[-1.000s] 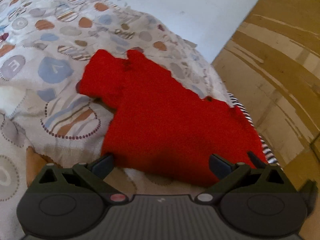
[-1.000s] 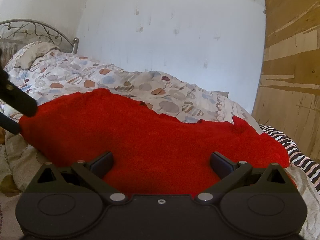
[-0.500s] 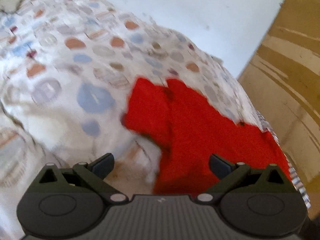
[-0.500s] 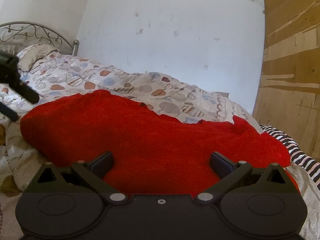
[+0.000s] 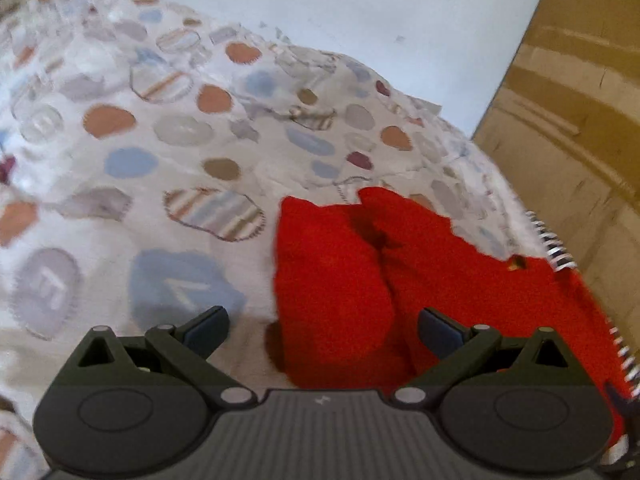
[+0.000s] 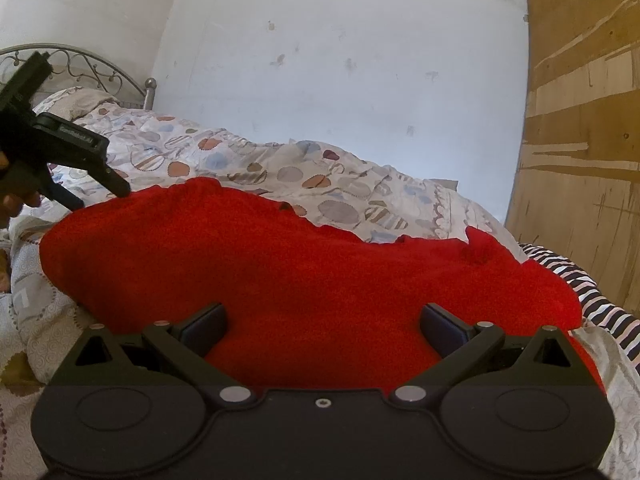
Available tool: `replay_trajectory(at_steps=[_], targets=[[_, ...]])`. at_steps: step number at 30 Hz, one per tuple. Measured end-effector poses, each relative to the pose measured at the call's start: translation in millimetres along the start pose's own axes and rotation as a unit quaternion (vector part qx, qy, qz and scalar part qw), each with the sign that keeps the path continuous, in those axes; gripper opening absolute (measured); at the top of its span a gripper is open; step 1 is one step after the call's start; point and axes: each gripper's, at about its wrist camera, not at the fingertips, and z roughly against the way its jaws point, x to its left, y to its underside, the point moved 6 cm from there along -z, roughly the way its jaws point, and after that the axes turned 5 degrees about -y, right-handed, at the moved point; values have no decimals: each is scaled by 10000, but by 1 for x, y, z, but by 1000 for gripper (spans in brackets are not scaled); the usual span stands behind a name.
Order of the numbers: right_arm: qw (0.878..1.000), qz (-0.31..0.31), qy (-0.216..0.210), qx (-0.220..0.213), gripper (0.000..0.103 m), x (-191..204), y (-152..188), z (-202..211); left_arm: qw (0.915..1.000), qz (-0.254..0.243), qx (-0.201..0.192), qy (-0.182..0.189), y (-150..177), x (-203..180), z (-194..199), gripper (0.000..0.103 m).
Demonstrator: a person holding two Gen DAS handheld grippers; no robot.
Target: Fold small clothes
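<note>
A: What is lying nearest to the right gripper (image 6: 323,330) now?

B: The red garment (image 6: 280,264) is lying just in front of it, spread on the bed. The jaws are standing wide apart and are holding nothing. The left gripper (image 5: 323,330) is the same: wide apart and empty, and it is pointing at the left end of the garment, half over the bare duvet (image 5: 168,152).

A: What could be going wrong from here?

B: I think the fabric is looking thick and fluffy, so a gripper may be catching only the top layer, or it may be pinching the duvet together with the cloth. Then the fold would be pulling the cover up. Also the duvet is soft and wrinkled, not flat like a table, so the edges may not be lining up. In the left wrist view the garment is showing two lobes with a crease between them; I cannot tell if it is sleeves or a fold.

A: And farther away?

B: A striped cloth (image 6: 600,300) is lying under the right end of the garment. Behind, the duvet is rising toward a metal headboard (image 6: 80,64), then a white wall (image 6: 340,80), and a wooden panel (image 6: 584,120) is standing on the right.
</note>
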Motion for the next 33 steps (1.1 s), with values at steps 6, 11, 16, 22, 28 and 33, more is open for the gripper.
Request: replay_trajectory(at_steps=[6, 11, 16, 22, 28, 33], targets=[[10000, 2, 3, -4, 103, 0, 0, 0, 9960, 412, 86, 793, -3, 6, -7, 103], [10000, 2, 4, -8, 103, 0, 0, 0, 9947, 631, 181, 793, -2, 13, -16, 97], [10000, 0, 5, -8, 103, 0, 0, 0, 9914, 1055, 200, 749, -2, 27, -19, 82], [10000, 7, 17, -10, 103, -1, 0, 0, 9964, 671, 215, 464, -1, 23, -16, 59], [9999, 80, 132, -50, 103, 1, 0, 0, 9983, 378, 123, 431, -5, 9, -11, 20], [9999, 85, 137, 46, 103, 2, -3, -1, 9991, 325, 178, 202, -13, -3, -3, 14]])
